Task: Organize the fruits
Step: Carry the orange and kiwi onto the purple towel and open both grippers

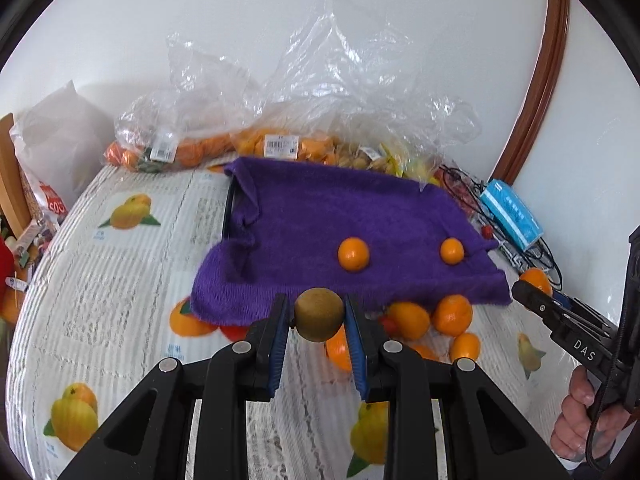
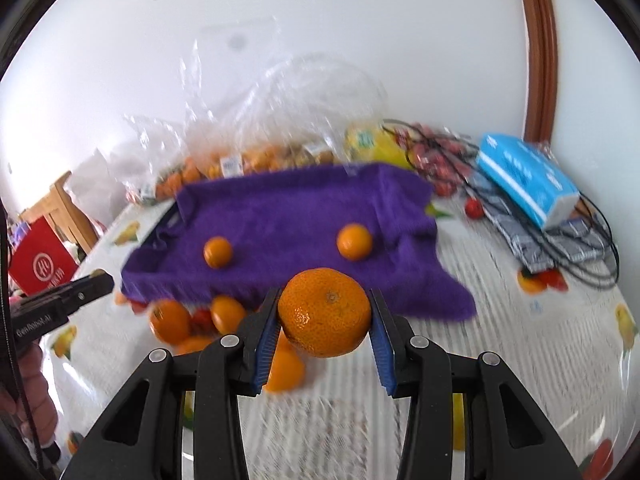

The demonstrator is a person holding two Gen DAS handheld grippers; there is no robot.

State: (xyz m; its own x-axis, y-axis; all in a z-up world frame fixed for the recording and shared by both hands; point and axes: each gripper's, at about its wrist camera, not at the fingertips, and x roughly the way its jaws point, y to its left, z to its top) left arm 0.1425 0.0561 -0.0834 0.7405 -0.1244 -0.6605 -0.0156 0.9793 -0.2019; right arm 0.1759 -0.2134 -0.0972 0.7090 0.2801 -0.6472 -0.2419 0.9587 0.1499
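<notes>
The left claw (image 1: 317,314) gripped a small round brown kiwi (image 1: 319,313) between its blue-padded fingers, held just short of the near edge of a purple terry towel (image 1: 340,216) draped over a dark tray on the desk (image 1: 120,280), which was covered in a white cloth printed with citrus fruit. The right claw (image 2: 325,312) was clamped on a large dimpled orange mandarin (image 2: 324,312), likewise poised in front of the towel's near edge. In the left wrist view, the right claw's black finger showed at the far right with an orange fruit at its tip.

Two small smooth oranges (image 1: 353,254) (image 1: 452,251) rested well apart on the purple towel. A loose cluster of orange citrus fruits (image 1: 432,316) lay on the desk just beside the towel's near edge, between the two claws, with something small and red among them.

Behind the towel, crumpled clear plastic bags (image 1: 280,120) holding more orange and yellow produce, some with barcode labels, sat against the white wall. To the right of the towel lay a blue-and-white rectangular packet (image 2: 528,178) on top of tangled black cables (image 2: 560,240), near several small red fruits. A red box (image 2: 38,262) with a white emblem stood off the desk's left side in the right wrist view, which was blurred.
</notes>
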